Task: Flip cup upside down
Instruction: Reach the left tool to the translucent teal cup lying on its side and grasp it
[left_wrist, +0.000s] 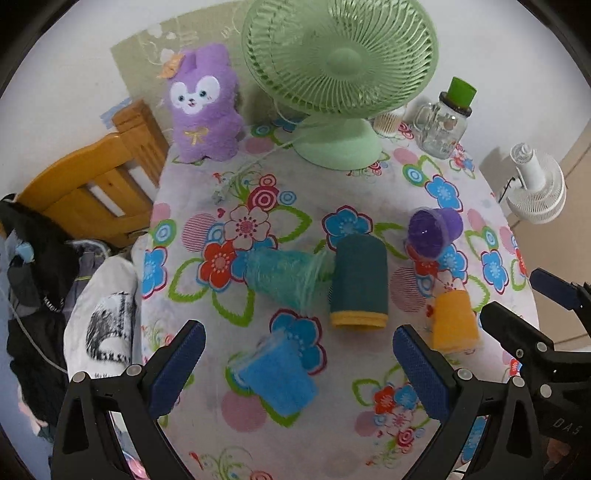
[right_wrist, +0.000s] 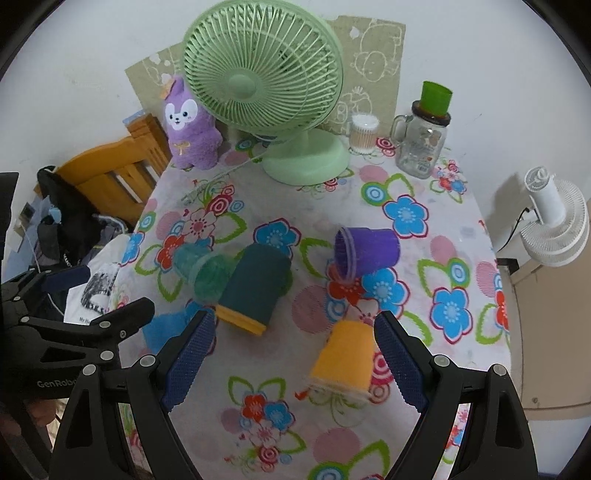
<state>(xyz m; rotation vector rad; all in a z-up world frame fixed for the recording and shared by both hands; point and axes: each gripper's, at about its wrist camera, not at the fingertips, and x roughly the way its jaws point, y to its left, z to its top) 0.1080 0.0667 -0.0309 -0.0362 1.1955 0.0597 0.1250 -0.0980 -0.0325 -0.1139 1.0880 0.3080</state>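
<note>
Several plastic cups sit on the flowered tablecloth (left_wrist: 258, 177). A blue cup (left_wrist: 277, 376) stands upside down between my open left gripper's (left_wrist: 299, 369) fingers, not touched. A yellow cup (right_wrist: 343, 358) stands upside down between my open right gripper's (right_wrist: 295, 358) fingers, close to the right finger. It also shows in the left wrist view (left_wrist: 454, 321). A purple cup (right_wrist: 367, 251) and a clear teal cup (left_wrist: 284, 277) lie on their sides. A dark green cup with a yellow rim (left_wrist: 360, 284) lies on its side in the middle.
A green desk fan (left_wrist: 340, 74), a purple plush toy (left_wrist: 203, 107), a glass jar with a green cup on top (left_wrist: 443, 122) and a cotton swab jar (right_wrist: 364, 133) stand at the table's back. A wooden chair (left_wrist: 92, 184) and clothes are at left. A white fan (right_wrist: 554, 221) is at right.
</note>
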